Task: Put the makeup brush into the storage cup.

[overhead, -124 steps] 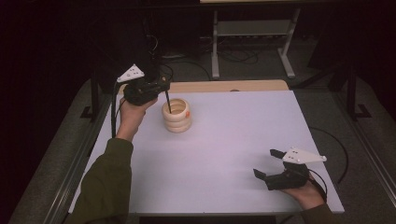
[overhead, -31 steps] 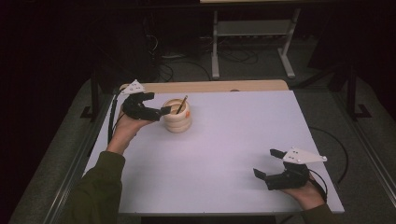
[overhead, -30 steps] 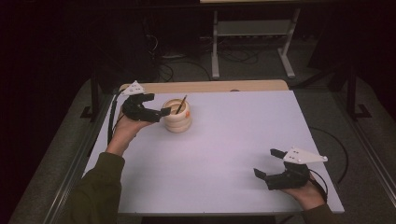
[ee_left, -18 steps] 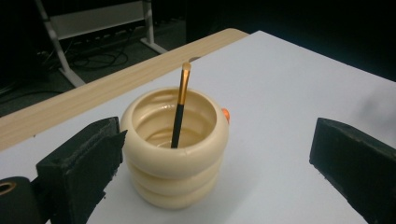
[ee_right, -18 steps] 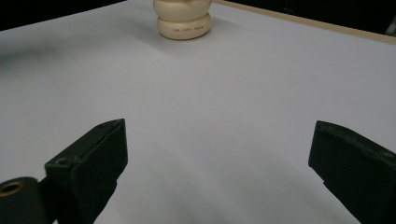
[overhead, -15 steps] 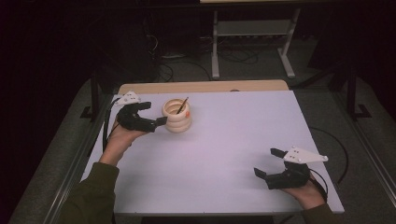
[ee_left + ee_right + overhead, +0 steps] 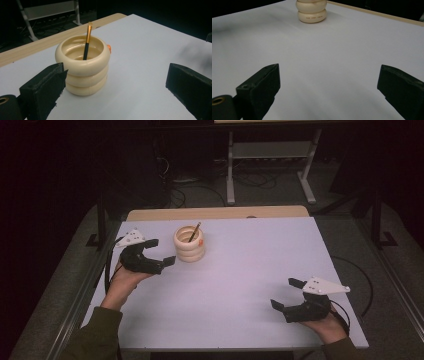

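I see the left gripper (image 7: 161,251) with jaws wide apart, holding nothing, just beside the ringed cream holder (image 7: 189,243) at the table's (image 7: 240,270) far left; brush (image 7: 86,41) stands inside. Right gripper (image 7: 289,293) also wide apart, empty, near right

Lighting: table (image 7: 250,270) evenly bright, surroundings dark. Shadows soft. Jaws nearest each gripper camera slightly blurred; high view grainy.

Black fingers (image 7: 42,92), seemingly olive sleeve (image 7: 95,335).
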A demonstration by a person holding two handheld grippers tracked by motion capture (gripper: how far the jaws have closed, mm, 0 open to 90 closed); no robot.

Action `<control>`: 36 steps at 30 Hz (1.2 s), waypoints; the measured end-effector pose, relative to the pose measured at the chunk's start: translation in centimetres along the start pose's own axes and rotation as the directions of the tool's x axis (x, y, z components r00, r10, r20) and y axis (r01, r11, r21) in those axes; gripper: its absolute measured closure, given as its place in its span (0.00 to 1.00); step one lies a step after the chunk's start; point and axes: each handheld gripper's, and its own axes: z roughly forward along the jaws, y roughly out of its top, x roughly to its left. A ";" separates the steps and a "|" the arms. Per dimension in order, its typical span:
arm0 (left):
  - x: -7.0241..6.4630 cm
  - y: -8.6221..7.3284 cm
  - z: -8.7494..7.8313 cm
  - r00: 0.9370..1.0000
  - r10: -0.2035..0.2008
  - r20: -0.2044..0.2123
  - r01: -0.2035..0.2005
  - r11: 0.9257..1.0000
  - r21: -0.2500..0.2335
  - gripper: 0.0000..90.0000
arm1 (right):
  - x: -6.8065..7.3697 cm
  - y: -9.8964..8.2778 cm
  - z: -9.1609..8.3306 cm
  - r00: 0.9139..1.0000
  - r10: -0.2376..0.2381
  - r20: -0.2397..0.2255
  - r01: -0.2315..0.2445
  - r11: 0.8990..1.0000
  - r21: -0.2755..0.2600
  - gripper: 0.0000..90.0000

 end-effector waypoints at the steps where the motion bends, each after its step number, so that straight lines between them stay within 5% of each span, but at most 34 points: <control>1: -0.1 -0.2 -0.1 1.000 -0.002 0.003 0.002 1.000 -0.001 0.02 | 0.0 0.0 0.0 1.000 -0.001 0.000 0.001 1.000 0.001 0.04; 36: -4.1 -5.6 -3.7 0.999 -0.003 0.041 0.004 1.000 -0.025 0.02 | -0.2 0.2 -0.4 1.000 0.006 0.012 -0.005 1.000 -0.021 0.04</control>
